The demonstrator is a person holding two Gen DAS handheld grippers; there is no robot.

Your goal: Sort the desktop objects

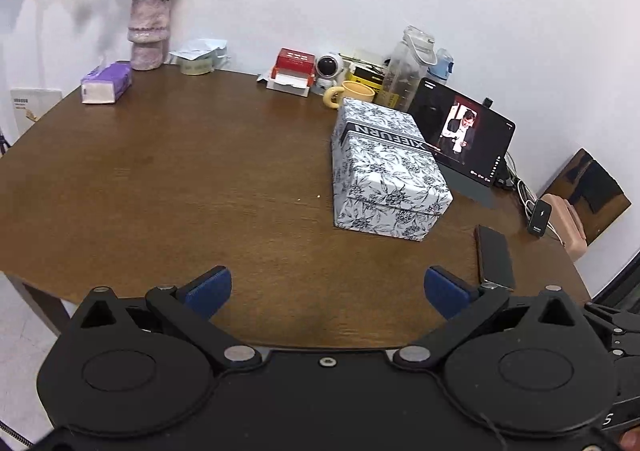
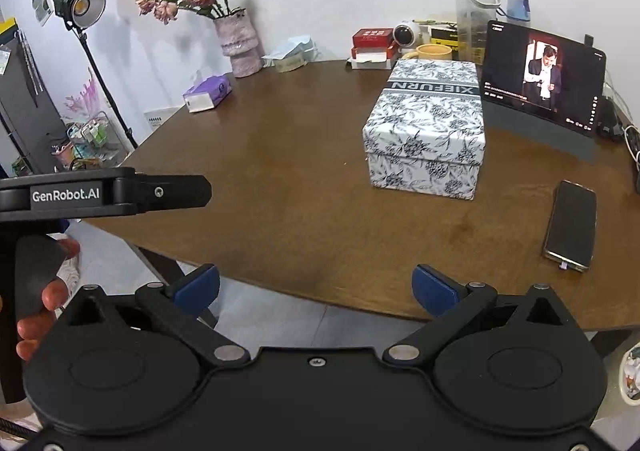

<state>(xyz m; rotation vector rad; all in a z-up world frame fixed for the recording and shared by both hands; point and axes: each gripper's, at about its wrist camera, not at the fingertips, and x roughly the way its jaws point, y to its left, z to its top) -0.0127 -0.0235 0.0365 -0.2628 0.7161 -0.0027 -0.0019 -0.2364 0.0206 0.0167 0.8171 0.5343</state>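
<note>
Both claws hang spread and empty over the near edge of the brown bench (image 1: 200,187), nothing yet gripped: the sort looks to be at its opening step. The left claw (image 1: 328,291) and right claw (image 2: 316,287) face the floral box (image 2: 428,131), lid on, mid-bench. A dark phone (image 2: 570,227) lies flat just right of the box, nearer the edge; a tablet (image 2: 544,79) stands behind the box; a purple tissue pack (image 1: 106,83) sits far left of it. Next move, prob.: pick one item, likely the phone w/ the right claw, approaching low since it lies flat.
</note>
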